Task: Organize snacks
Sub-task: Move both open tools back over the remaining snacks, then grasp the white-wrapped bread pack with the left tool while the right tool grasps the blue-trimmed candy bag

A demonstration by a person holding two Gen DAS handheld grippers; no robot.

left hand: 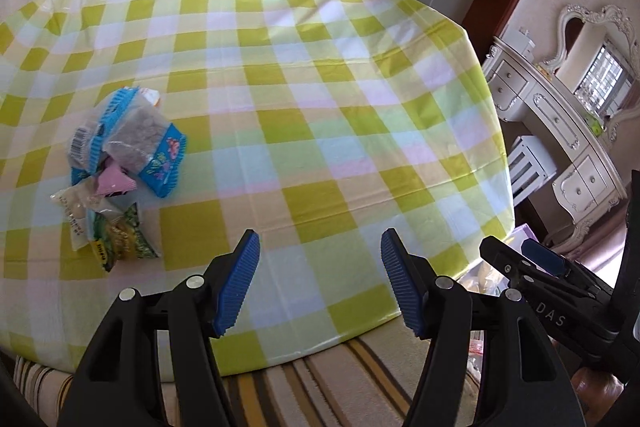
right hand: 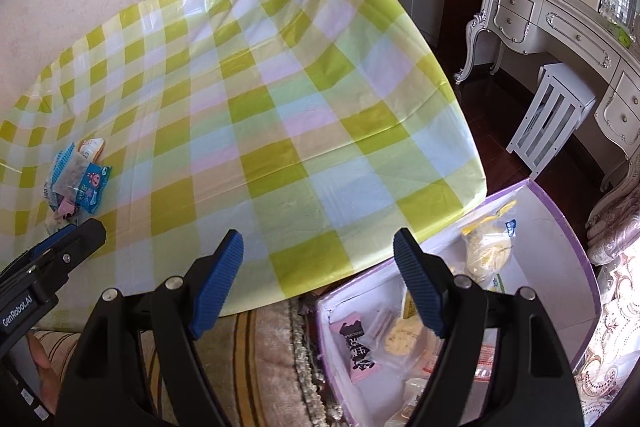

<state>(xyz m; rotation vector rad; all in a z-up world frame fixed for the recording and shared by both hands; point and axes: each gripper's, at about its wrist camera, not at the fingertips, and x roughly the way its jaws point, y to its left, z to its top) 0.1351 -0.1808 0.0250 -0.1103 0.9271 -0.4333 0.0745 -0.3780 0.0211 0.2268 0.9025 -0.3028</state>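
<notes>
Much of the small pile of snack packets (left hand: 120, 167) is hard to read: in the left wrist view it sits at the left of the frame on the checked yellow-green tablecloth (left hand: 300, 87) of the worktop, wrappers overlapping so the lower ones are partly hidden. A blue packet (left hand: 166, 157) lies on top, a green and yellow packet (left hand: 124, 239) nearest the camera. In the right wrist view the same pile is small, far left, partly covered by the other gripper's tip.

At lower right of the right wrist view, a lilac-rimmed storage box (right hand: 560, 211) stands beside the worktop, off its edge; its near side is cut off by the frame and the gripper. Inside lie a pale yellow bagged snack (right hand: 486, 251), a pink and black packet (right hand: 358, 347) and a clear-wrapped cracker (right hand: 400, 337).

The left gripper (left hand: 320, 283) hangs over the worktop's near edge, its blue fingers (left hand: 236, 283) spread wide, holding and touching nothing. The right gripper (right hand: 318, 285) is equally wide apart and empty, above the gap between worktop and box.
</notes>
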